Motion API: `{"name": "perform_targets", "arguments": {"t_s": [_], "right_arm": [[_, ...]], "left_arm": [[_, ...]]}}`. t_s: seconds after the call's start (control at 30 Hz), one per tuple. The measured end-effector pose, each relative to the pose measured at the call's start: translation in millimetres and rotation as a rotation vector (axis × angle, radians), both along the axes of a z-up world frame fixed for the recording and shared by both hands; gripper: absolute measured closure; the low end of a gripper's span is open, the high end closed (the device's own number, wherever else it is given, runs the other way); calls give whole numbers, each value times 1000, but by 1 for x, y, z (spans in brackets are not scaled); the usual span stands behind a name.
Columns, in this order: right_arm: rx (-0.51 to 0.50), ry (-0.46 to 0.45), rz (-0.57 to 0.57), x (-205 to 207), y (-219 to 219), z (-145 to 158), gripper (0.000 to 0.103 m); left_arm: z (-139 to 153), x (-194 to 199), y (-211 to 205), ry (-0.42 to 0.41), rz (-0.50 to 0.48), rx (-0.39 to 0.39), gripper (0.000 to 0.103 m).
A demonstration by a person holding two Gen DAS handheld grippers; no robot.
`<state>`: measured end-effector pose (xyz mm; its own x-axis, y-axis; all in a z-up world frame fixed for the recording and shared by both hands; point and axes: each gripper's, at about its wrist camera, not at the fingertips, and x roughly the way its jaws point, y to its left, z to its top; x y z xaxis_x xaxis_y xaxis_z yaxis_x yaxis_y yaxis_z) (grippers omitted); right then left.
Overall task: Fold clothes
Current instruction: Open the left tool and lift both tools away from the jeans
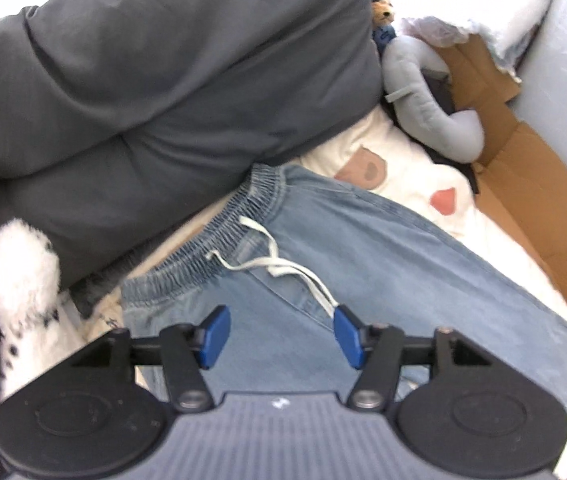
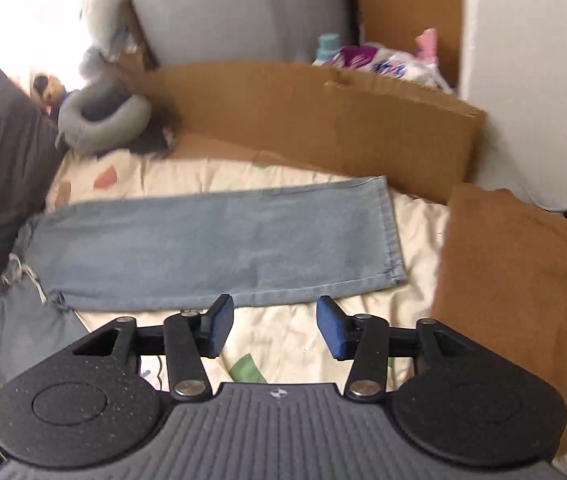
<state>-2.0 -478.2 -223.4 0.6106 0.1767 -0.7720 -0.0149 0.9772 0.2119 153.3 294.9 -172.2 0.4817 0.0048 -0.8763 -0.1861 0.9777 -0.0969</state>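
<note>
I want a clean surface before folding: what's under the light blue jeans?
The jeans lie flat on a cream quilt with coloured patches. Whatever lies directly beneath the denim is covered and cannot be seen.

You get no readable text, label, brand or number in either view. The packages [image 2: 379, 62] behind the cardboard [image 2: 323, 120] carry purple and blue print, too blurred for you to read. The small white mark on each gripper body is a symbol, not letters.
</note>
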Motion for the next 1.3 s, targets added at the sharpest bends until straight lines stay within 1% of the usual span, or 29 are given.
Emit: {"name": "perform_targets", "arguments": {"t_s": [0.07,0.13,0.23,0.3,0.37,0.43,0.5,0.6,0.73,0.83,1.07,1.2,1.3], "right_arm": [[20,-17,-12,-16,-12,7,43],[43,-34,-23,-32,-25,15,38],[39,-49,-39,-56,-40,23,37],[41,-56,-39,-72,-49,26,37],[68,-53,-48,-88,-60,26,37],[105,-37,-65,-104,-71,23,37],[104,-20,-68,-120,-76,18,37],[102,2,-68,-145,-81,10,37],[135,36,-86,-177,-85,-10,37],[171,87,-99,-199,-83,-32,37],[267,216,-137,-246,-81,-96,38],[316,283,-174,-261,-83,-128,38],[357,329,-171,-268,-80,-147,38]], "left_arm": [[-1,-12,-3,-13,-1,-16,39],[-4,-23,-6,-10,-3,-31,38],[-8,-39,-7,2,0,-56,38],[-10,-49,-7,11,11,-54,38],[-12,-58,-5,16,15,-57,38],[-13,-68,-1,12,34,-78,35],[-14,-78,4,9,56,-93,34],[-18,-94,9,18,66,-92,33],[-28,-114,13,27,59,-125,30],[-37,-125,13,44,51,-112,30],[-67,-147,14,113,102,-96,30],[-91,-158,11,161,130,-101,30],[-107,-165,8,199,140,-100,30]]}}
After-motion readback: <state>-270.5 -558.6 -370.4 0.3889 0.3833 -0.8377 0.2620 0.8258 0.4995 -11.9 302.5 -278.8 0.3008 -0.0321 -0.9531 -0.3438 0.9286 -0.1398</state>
